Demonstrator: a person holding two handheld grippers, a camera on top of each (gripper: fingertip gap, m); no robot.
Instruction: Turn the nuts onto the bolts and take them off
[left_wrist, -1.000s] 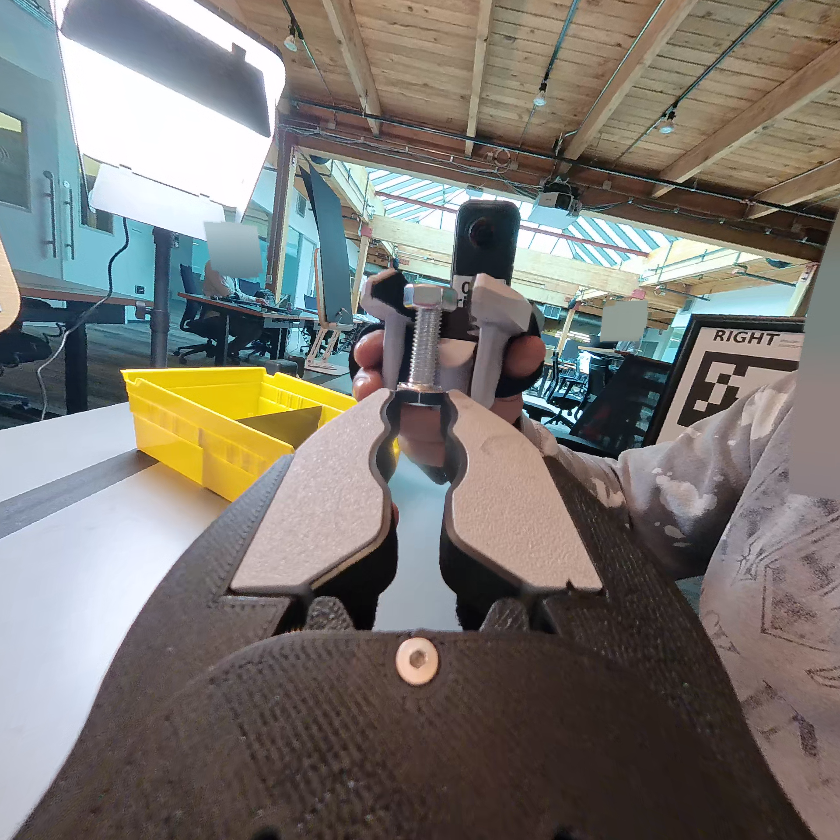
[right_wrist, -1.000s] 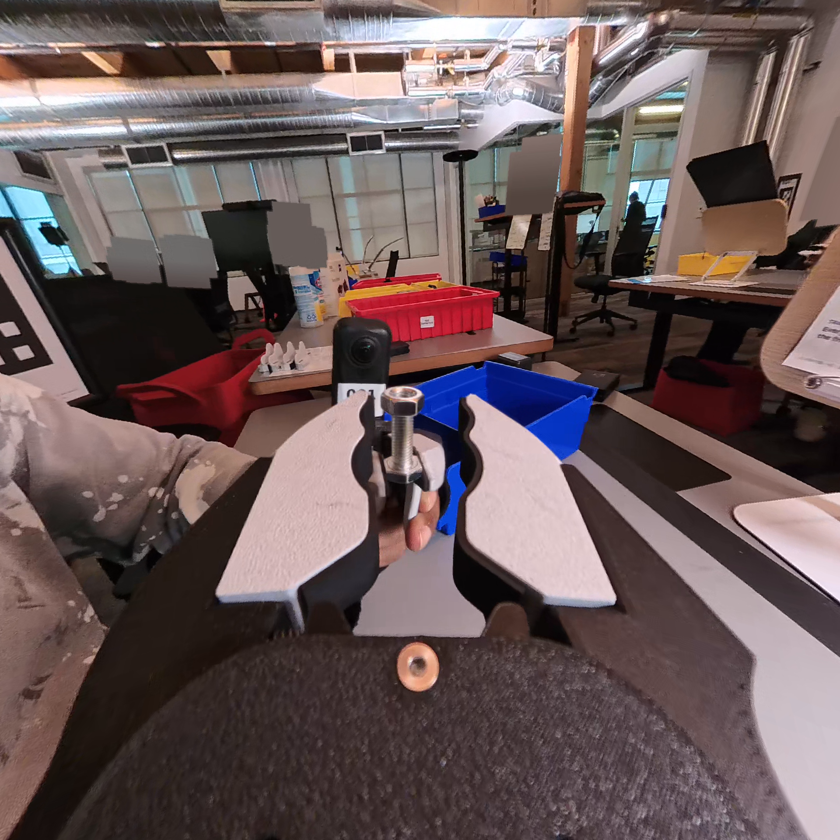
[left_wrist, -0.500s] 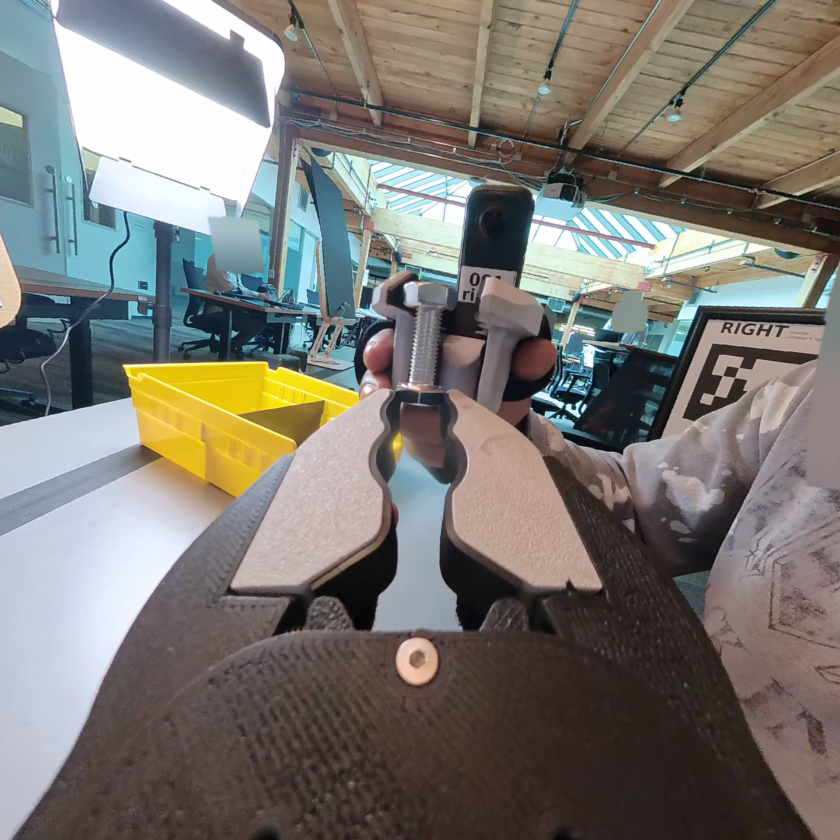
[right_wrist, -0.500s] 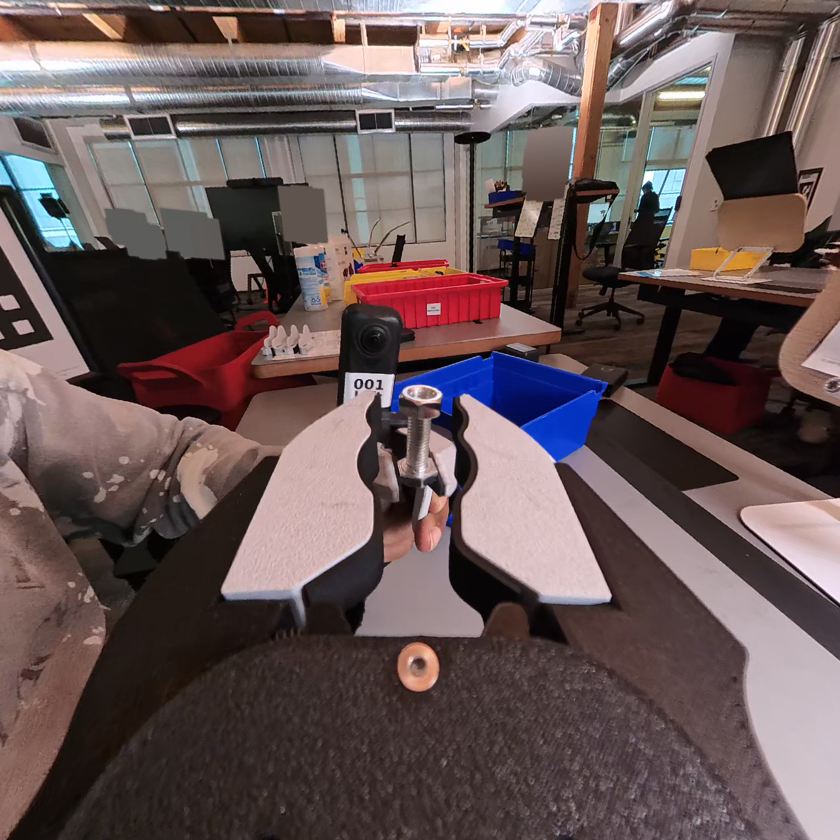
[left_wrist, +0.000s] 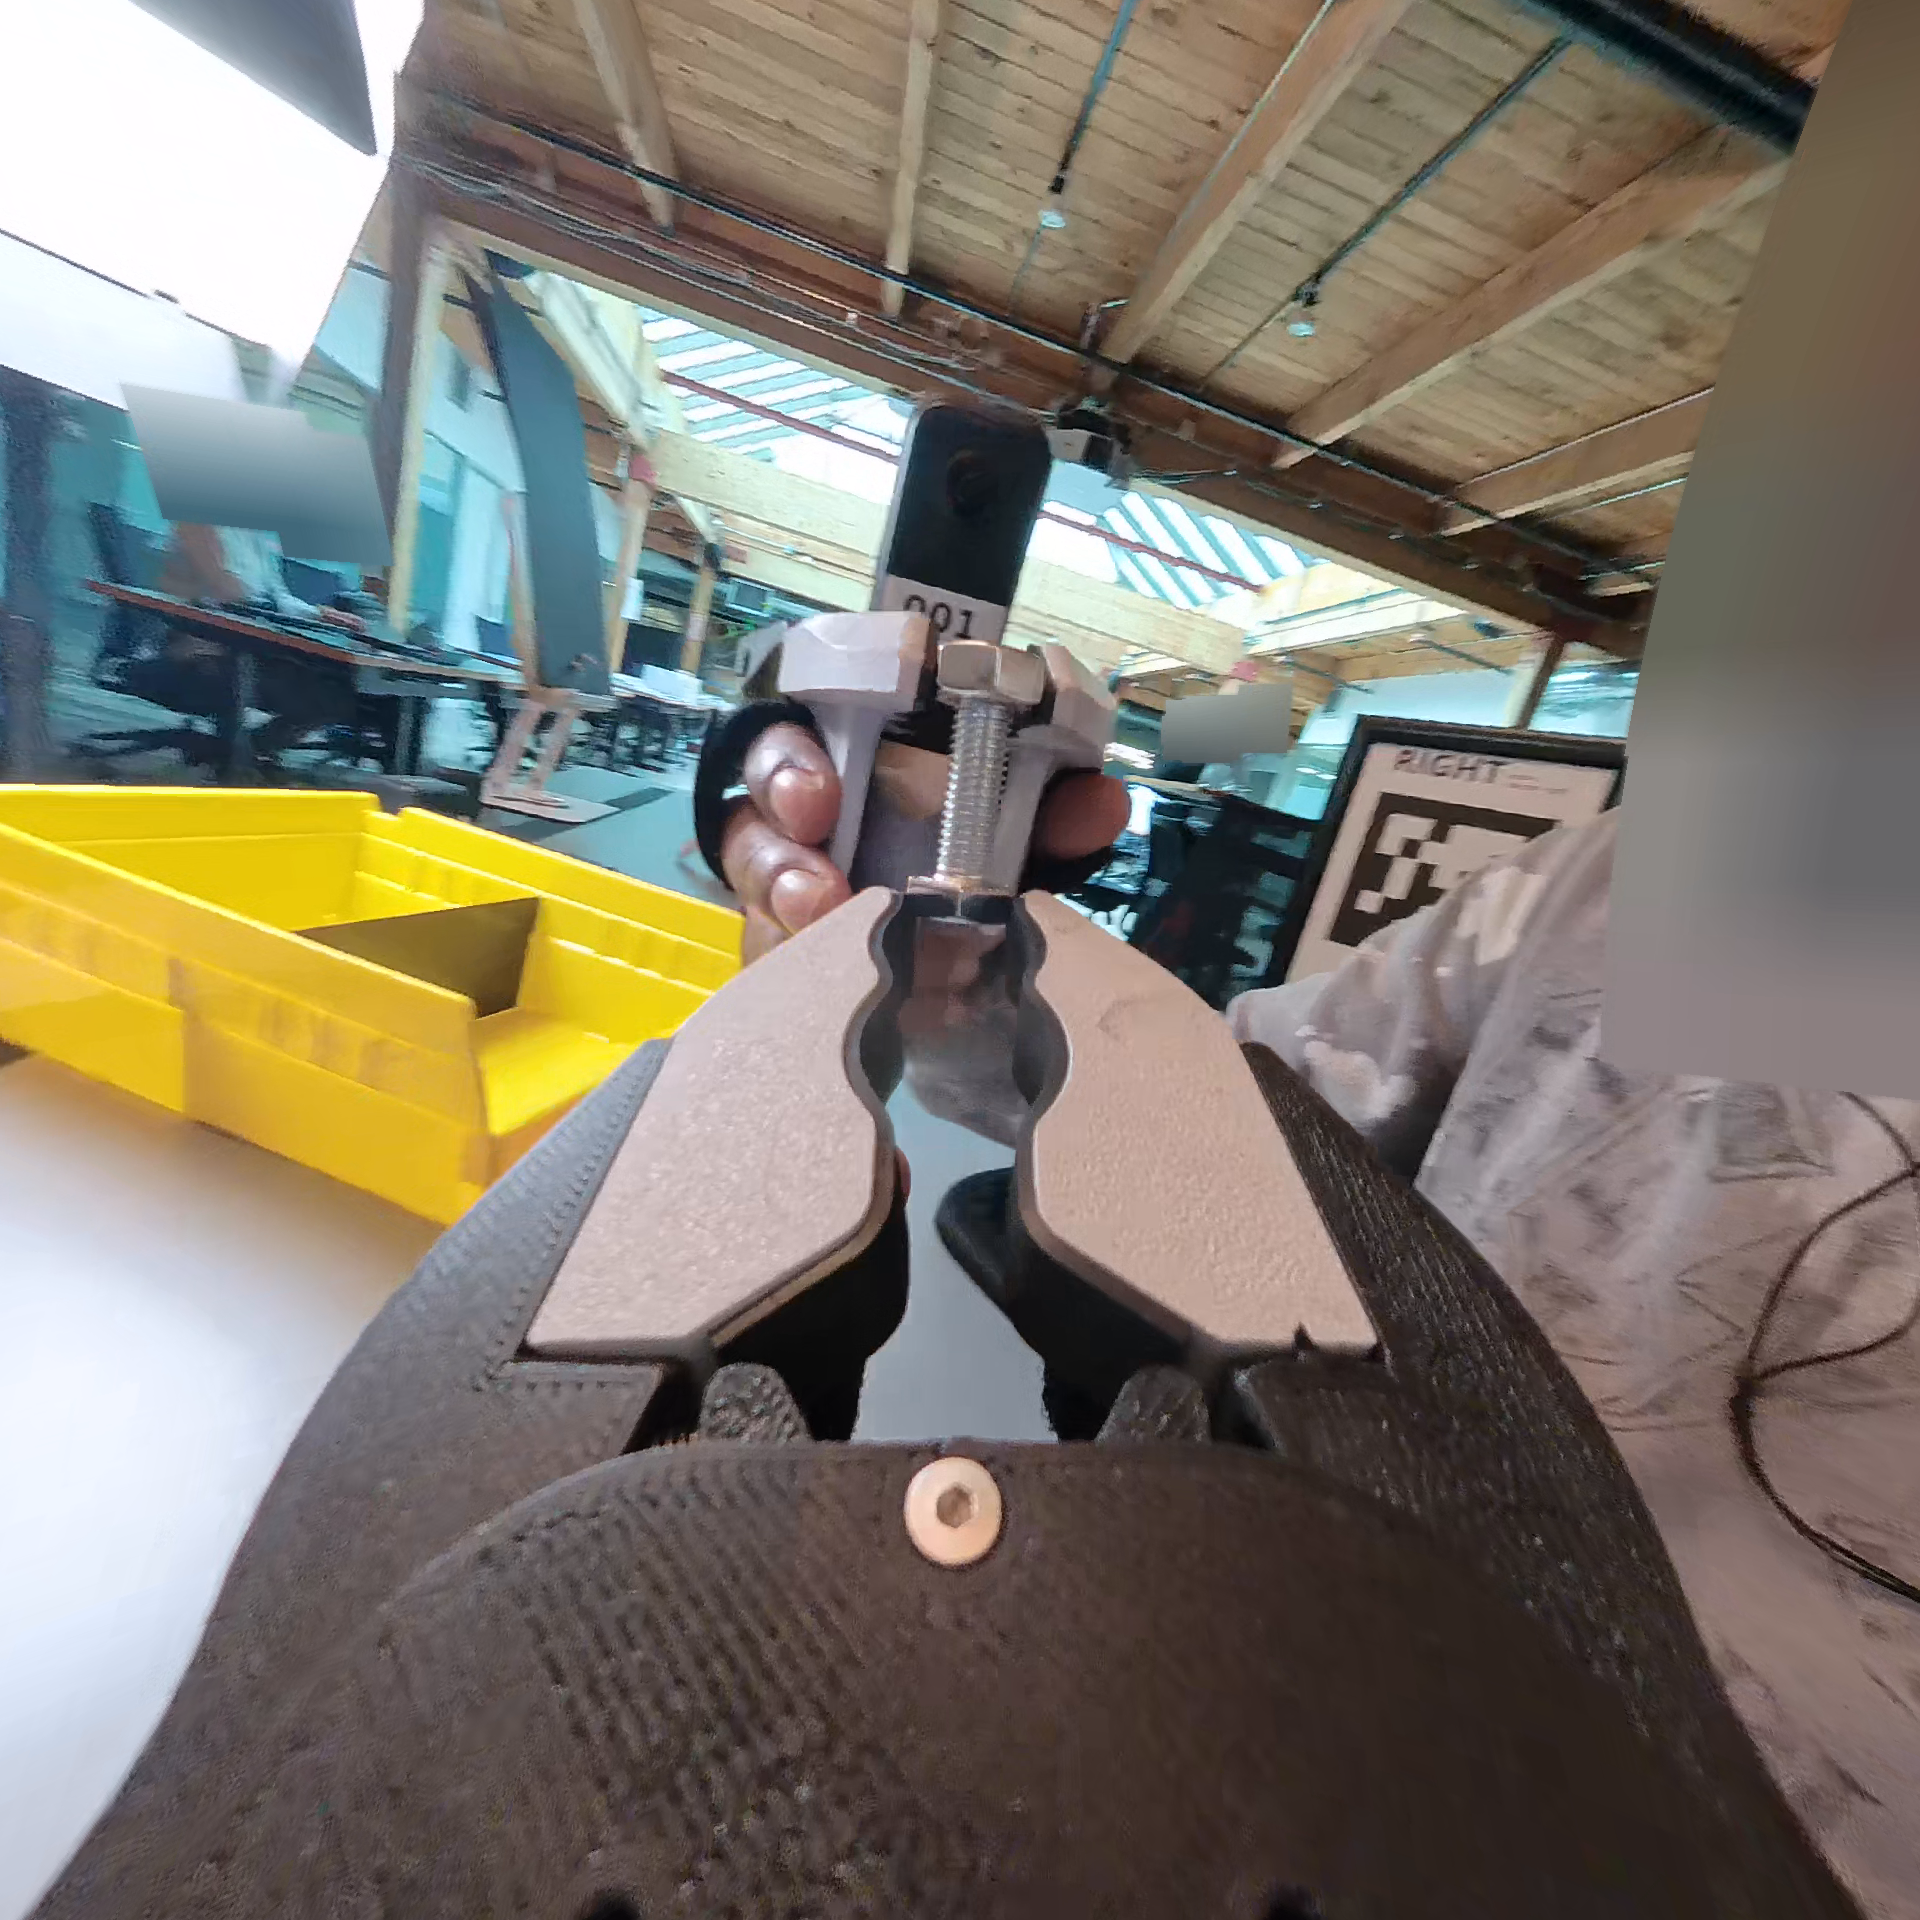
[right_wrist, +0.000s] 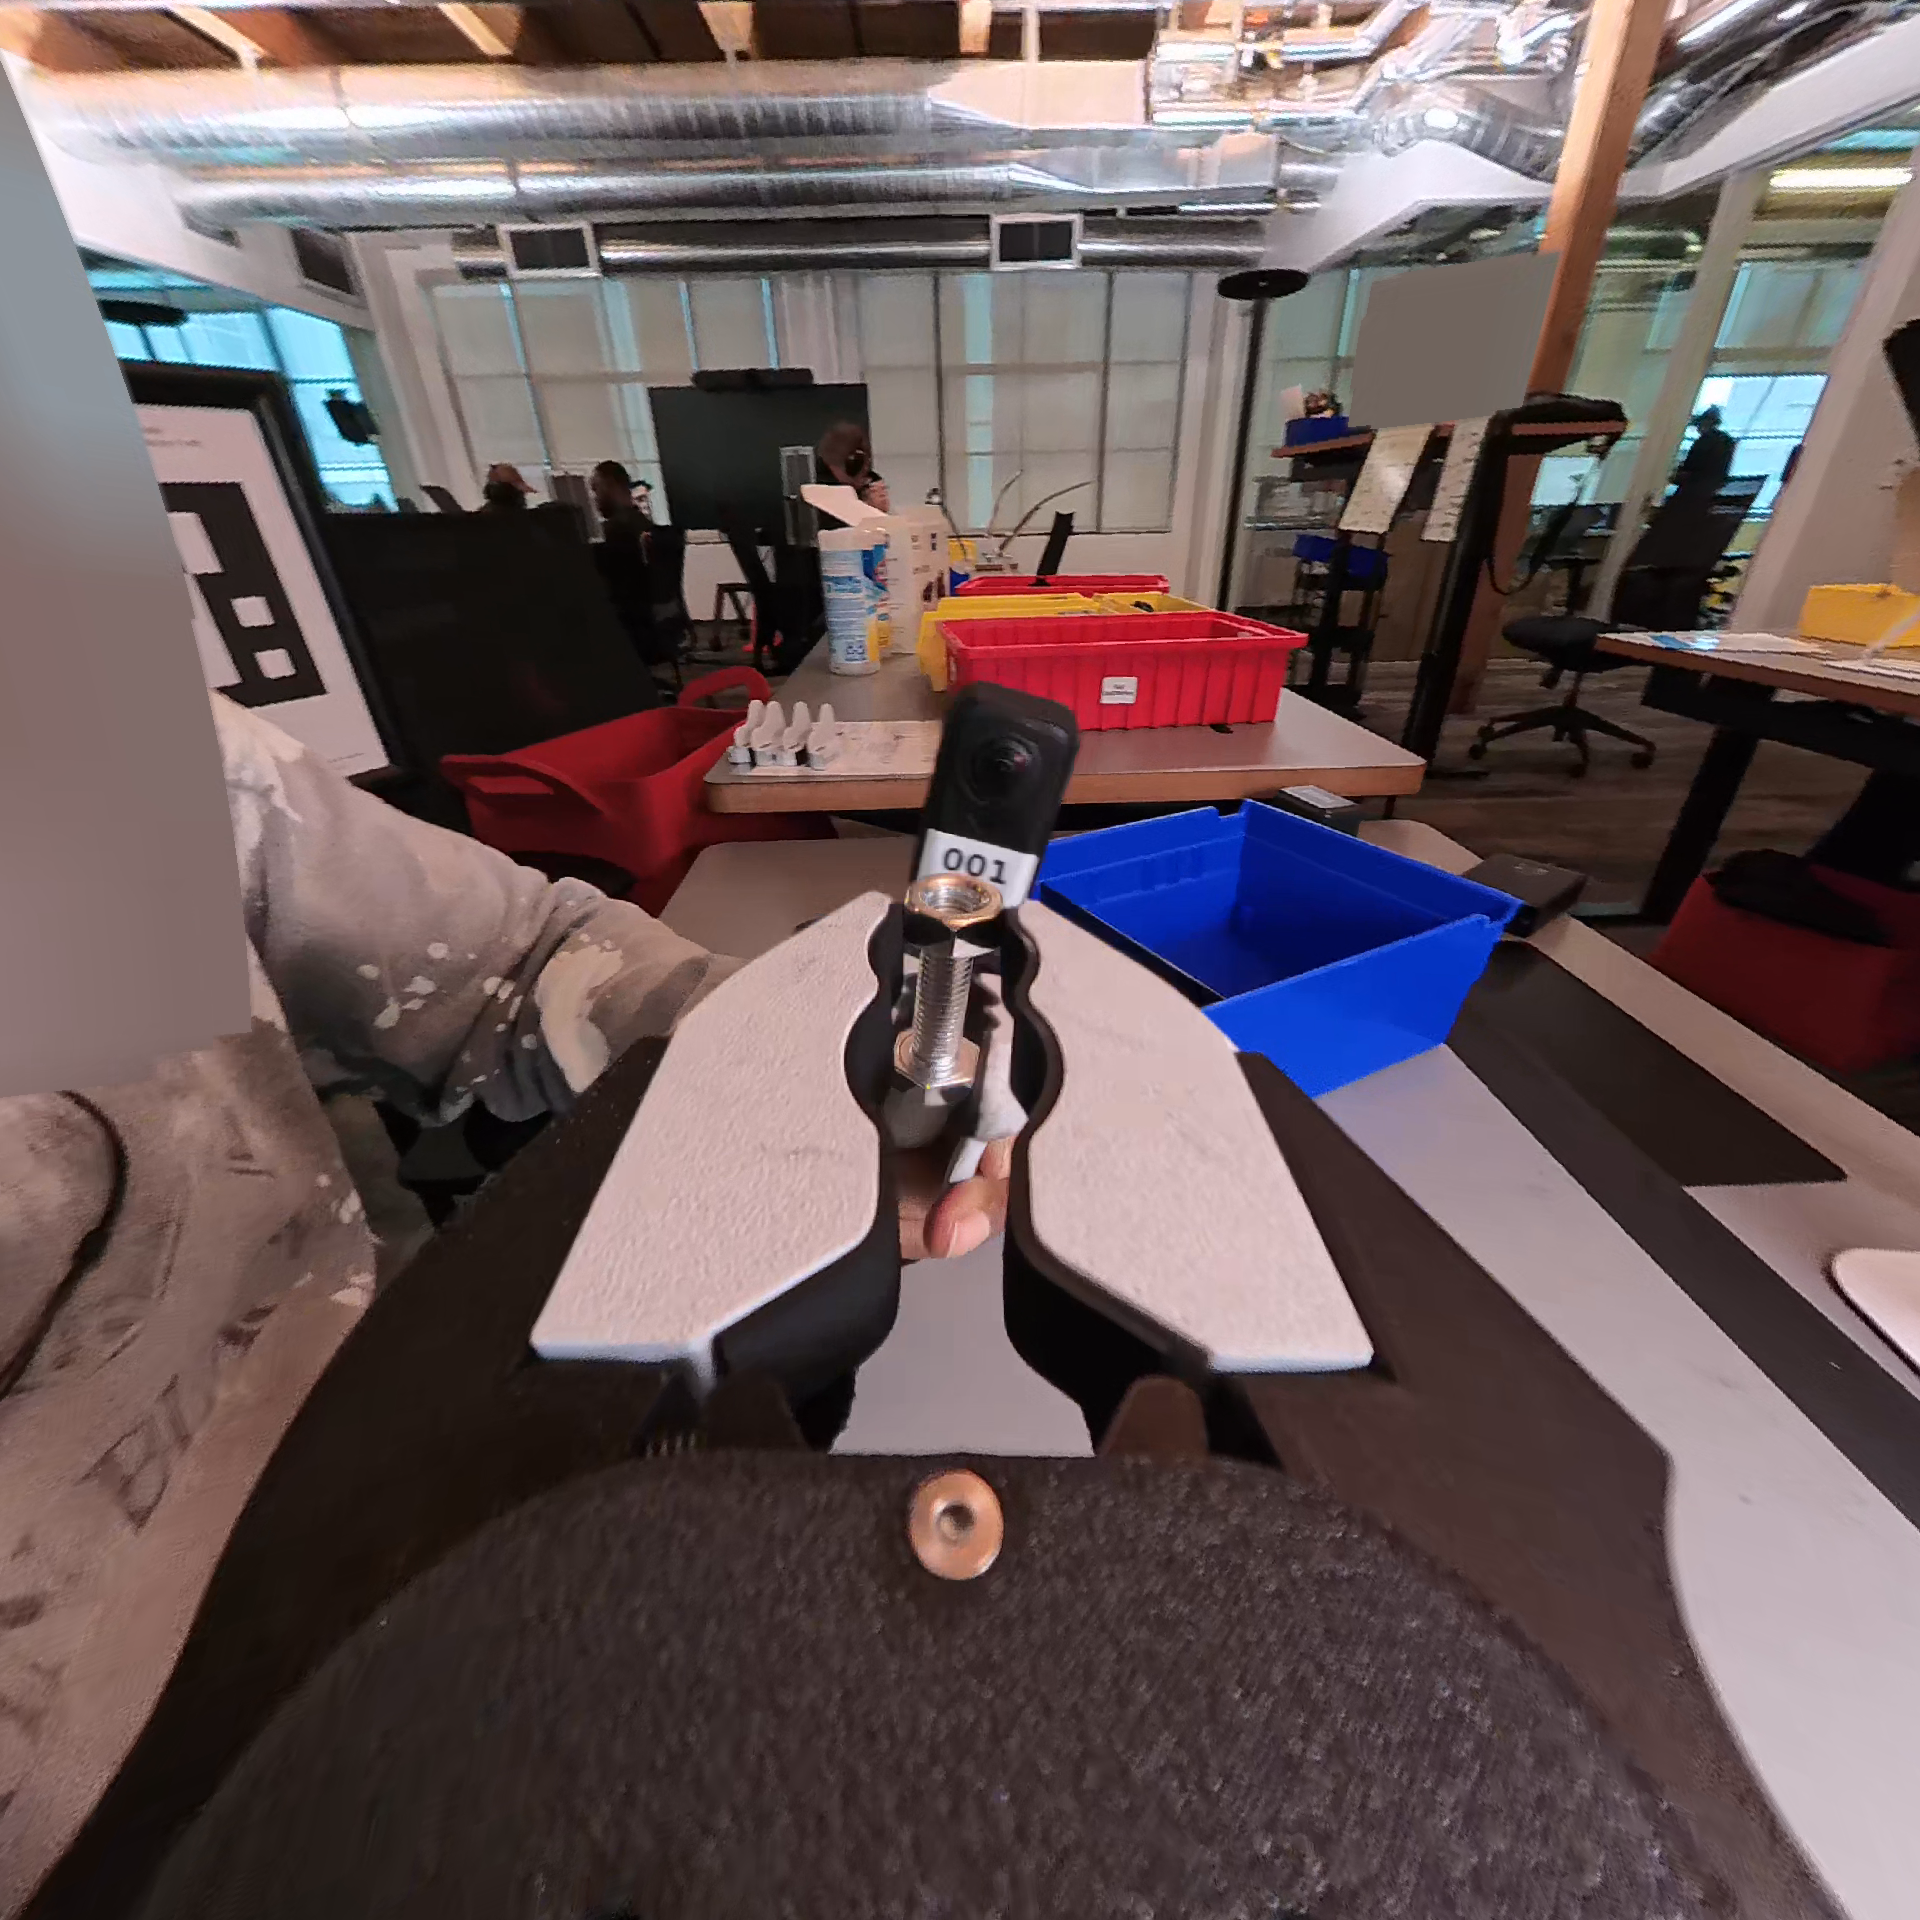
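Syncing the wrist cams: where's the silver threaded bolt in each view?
Left wrist view: silver threaded bolt stands upright, upper centre, just above the left gripper, which pinches its hex nut.
Right wrist view: bolt at centre, between the fingers of the right gripper, head at their tips.
Shared landmark: black-and-white marker board, at right in the left view, at left in the right view.

The bolt (left_wrist: 972, 792) is gleaming as bright threaded metal – pads (left_wrist: 743, 1132) are looking grainy and matt, bin (left_wrist: 343, 1023) showing glossy yellow plastic.
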